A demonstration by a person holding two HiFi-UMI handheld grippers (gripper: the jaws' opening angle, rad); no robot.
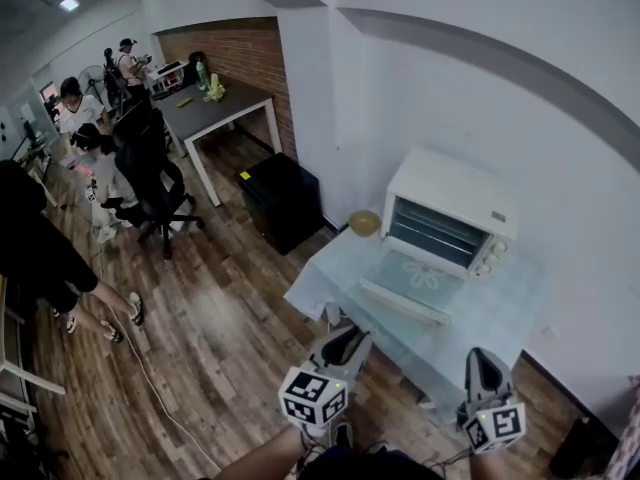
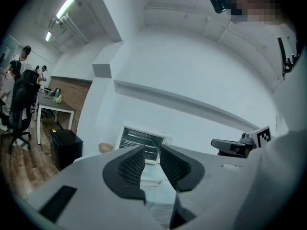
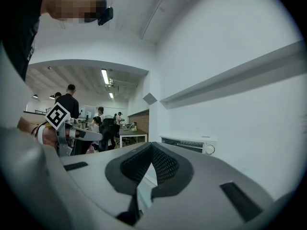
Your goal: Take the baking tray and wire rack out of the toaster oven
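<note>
Head view shows toaster oven (image 1: 452, 213) open, tan bowl (image 1: 364, 222) just beside it.

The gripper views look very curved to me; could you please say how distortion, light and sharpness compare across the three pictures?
Head view: mild bending, the wall ledge bows; soft even light, toaster oven sharp. Left gripper view: strong fisheye, black corners, ceiling lamp blown out. Right gripper view: same fisheye; mosaic patch top left.

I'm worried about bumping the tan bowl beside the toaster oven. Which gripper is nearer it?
Left. The left gripper hangs off the table's near edge, in line with the tan bowl; the right gripper is farther right, past the open oven door.
</note>
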